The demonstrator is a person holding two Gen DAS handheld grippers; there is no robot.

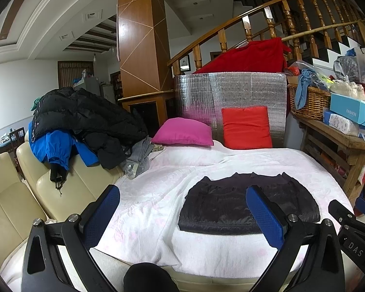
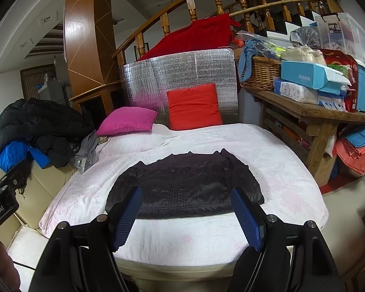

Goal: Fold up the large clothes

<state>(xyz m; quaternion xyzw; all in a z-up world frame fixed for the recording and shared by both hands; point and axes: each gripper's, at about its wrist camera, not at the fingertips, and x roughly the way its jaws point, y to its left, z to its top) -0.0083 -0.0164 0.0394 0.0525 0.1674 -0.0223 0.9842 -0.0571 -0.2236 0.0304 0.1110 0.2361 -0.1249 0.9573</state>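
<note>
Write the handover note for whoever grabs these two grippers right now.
Left gripper: open, empty, held above the near edge of the bed.
Right gripper: open, empty, beside it.
Black garment: lies flat on the white bedspread, already folded into a compact block.
Pile of jackets on the cream sofa at left, untouched.
Left to do: probably set the black piece aside and fold the jackets.
</note>
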